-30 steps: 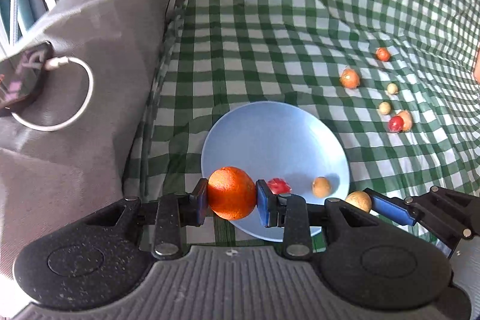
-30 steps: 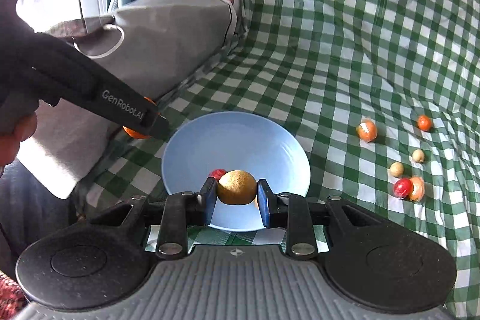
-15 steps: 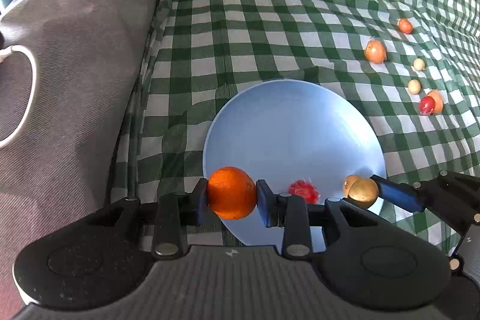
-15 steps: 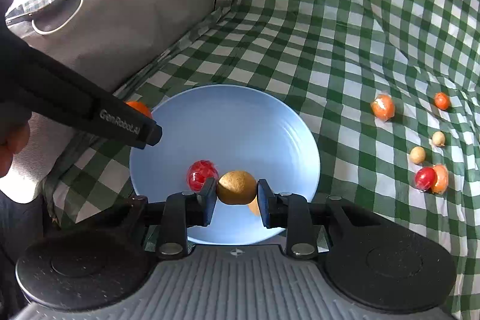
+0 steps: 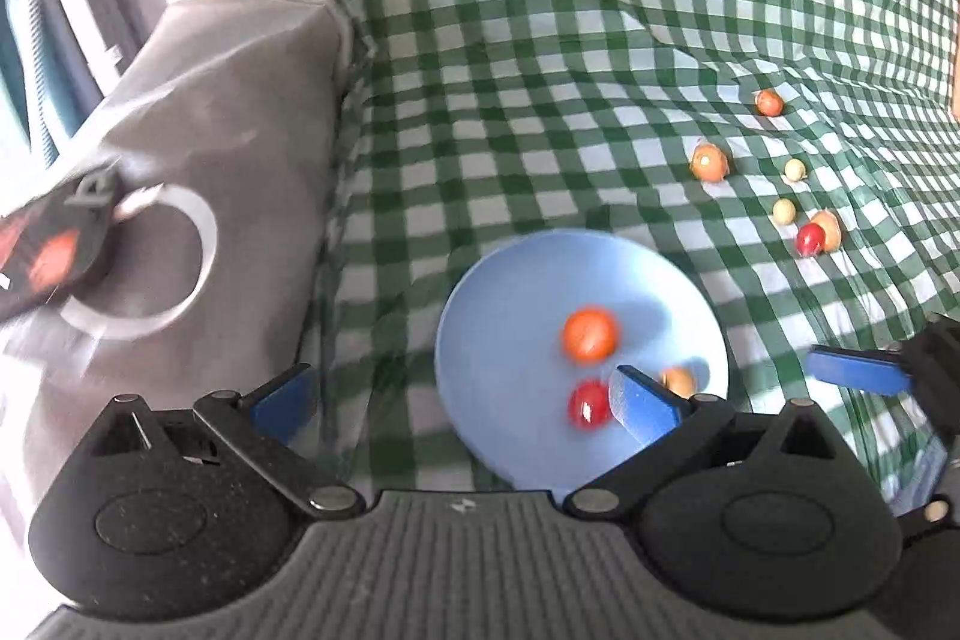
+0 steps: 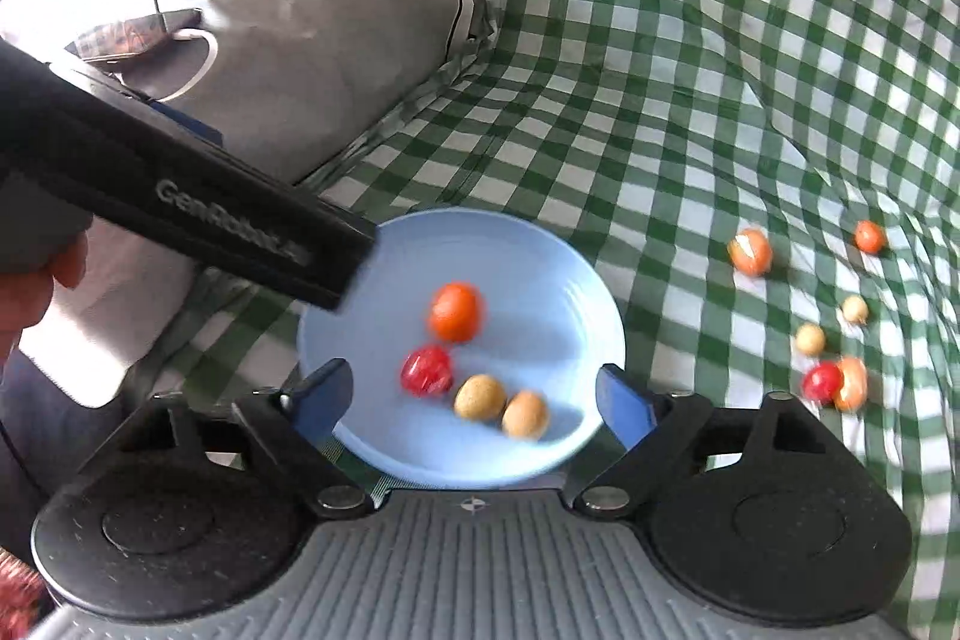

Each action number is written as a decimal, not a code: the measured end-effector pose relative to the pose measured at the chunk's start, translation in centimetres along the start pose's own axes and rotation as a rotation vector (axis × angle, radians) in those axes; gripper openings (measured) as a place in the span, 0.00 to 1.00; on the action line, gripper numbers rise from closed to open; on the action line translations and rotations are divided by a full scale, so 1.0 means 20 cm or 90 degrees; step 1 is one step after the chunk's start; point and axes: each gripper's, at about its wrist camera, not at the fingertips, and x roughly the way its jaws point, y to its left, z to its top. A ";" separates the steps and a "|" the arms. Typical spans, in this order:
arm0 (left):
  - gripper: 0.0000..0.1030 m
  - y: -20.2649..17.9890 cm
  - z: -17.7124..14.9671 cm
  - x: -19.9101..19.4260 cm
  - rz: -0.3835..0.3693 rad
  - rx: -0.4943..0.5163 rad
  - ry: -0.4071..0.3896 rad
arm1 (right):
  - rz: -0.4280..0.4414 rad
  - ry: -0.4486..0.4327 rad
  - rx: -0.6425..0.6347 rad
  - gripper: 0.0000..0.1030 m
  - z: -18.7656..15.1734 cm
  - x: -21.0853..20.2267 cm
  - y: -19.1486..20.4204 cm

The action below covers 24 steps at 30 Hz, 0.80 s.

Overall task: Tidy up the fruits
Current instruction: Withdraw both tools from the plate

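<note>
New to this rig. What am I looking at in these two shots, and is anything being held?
No robot arm: a person holds a two-finger gripper in each hand, each with a fisheye camera looking along its blue fingers. One shot is from the left gripper, the other from the right gripper. Both sets of jaws are opening with nothing gripped. On the green-checked cloth sits a round pale-blue plate holding an orange fruit, a red fruit and two tan fruits. Six small fruits lie loose on the cloth.

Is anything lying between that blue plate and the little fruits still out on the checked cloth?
Nothing visible does. Between the blue plate and the loose fruits lies only bare checked cloth. Both the left gripper and right gripper are opening, nothing between their jaws.
</note>
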 end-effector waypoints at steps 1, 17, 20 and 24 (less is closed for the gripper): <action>1.00 0.01 -0.03 -0.03 0.006 -0.007 0.005 | 0.001 0.001 0.003 0.88 -0.02 -0.05 0.01; 1.00 -0.01 -0.26 -0.35 0.057 -0.015 -0.009 | -0.037 -0.086 0.000 0.92 -0.17 -0.46 0.16; 1.00 -0.03 -0.27 -0.38 0.057 -0.007 -0.017 | -0.042 -0.097 0.001 0.92 -0.18 -0.50 0.16; 1.00 -0.05 -0.28 -0.39 0.058 -0.001 -0.022 | -0.045 -0.104 0.002 0.92 -0.18 -0.52 0.17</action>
